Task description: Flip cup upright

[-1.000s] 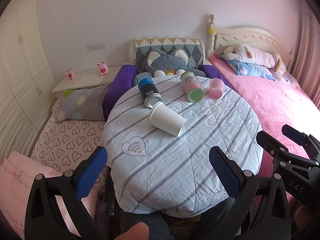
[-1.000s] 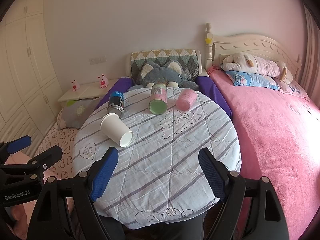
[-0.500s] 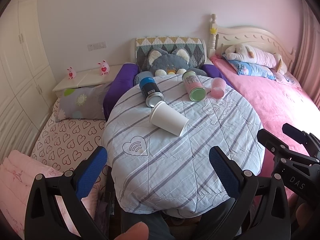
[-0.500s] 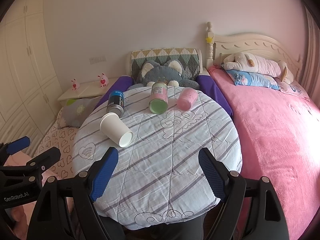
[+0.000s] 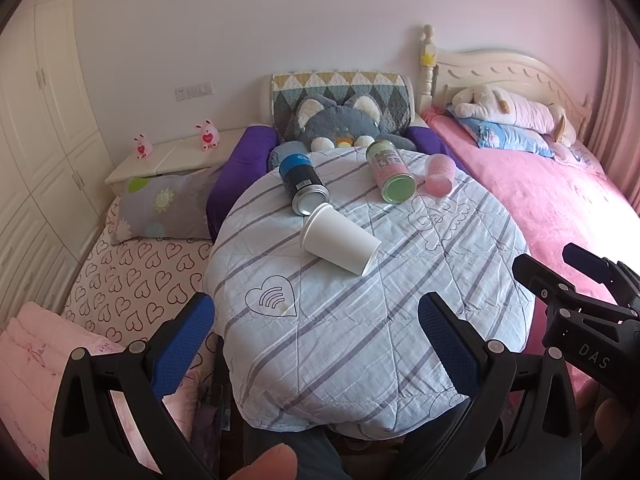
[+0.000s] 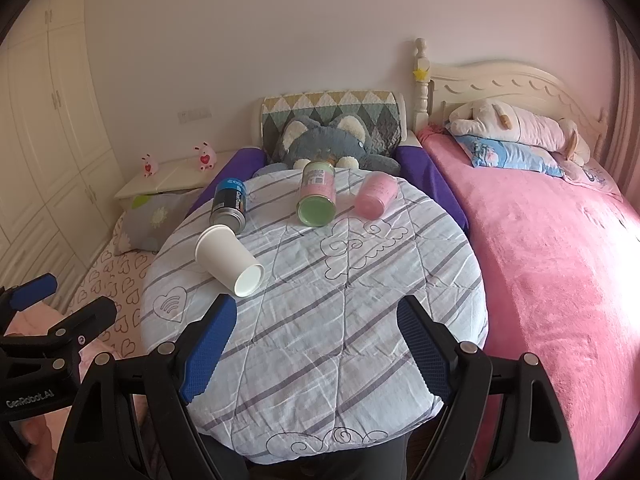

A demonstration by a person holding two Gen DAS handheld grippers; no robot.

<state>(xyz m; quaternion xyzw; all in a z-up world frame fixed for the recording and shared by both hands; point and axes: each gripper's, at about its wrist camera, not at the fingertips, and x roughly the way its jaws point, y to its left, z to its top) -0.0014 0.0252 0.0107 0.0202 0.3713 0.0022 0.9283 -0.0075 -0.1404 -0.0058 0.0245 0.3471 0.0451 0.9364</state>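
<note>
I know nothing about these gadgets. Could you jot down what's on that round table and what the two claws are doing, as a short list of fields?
surface: round table under a striped quilt
white paper cup: on its side, base toward the cameras
blue can: on its side, by the cup's rim
green can: on its side
pink cup: on its side
left gripper: open, holds nothing
right gripper: open, holds nothing
cup upright: not yet
</note>
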